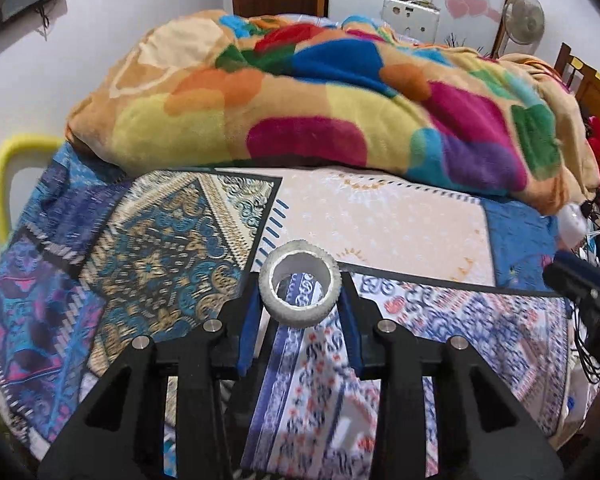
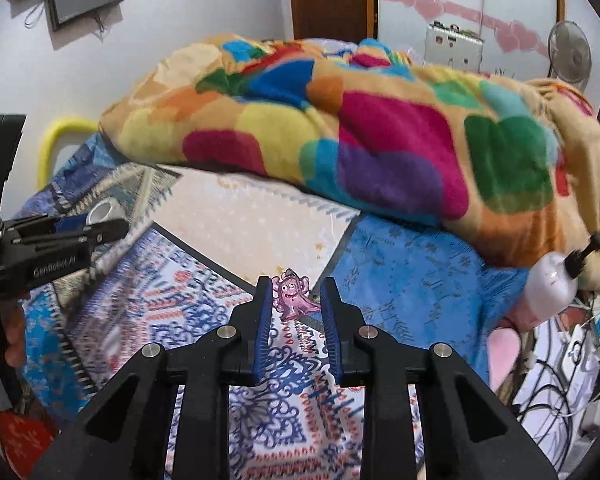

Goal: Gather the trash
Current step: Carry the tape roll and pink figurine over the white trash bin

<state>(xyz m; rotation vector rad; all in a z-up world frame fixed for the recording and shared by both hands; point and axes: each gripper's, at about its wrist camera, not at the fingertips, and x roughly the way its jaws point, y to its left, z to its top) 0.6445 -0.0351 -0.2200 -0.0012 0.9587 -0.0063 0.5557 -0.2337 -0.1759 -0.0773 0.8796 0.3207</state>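
Pickup phase, two items in play on the bed (image 1: 380, 220).

Left gripper (image 1: 300, 300): clenched on a tape roll (image 1: 300, 295), whitish ring, nearly spent by the look of it. Blue pads (image 1: 249, 320) press on both sides of the ring, its hole facing the camera. The right wrist view confirms it: the roll (image 2: 105, 211) sits at the tip of the left gripper (image 2: 96, 224), held above the patterned bedsheet (image 1: 140, 264), not resting on it. So that piece reads as already collected and waiting for a drop point.

Right gripper (image 2: 294, 296): released, jaws apart, straddling a small pink cartoon figure (image 2: 292, 294) that lies flat on the bedsheet (image 2: 260, 400). It looks like a glossy sticker or charm; the material is unclear. Neither pad visibly touches it yet.

Next move, as a judgement: the right gripper drops a little and closes on the figure. The item is thin and flat on soft fabric, so the pads likely need to dig slightly into the sheet to catch an edge; risk of pinching cloth along with it, or sliding over the top.

Containers: no bin, bag or basket in either view. Where the trash goes can't be told from here. The piled colourful blanket (image 1: 320, 92) takes up the far half of the bed and nothing task-related shows on it.
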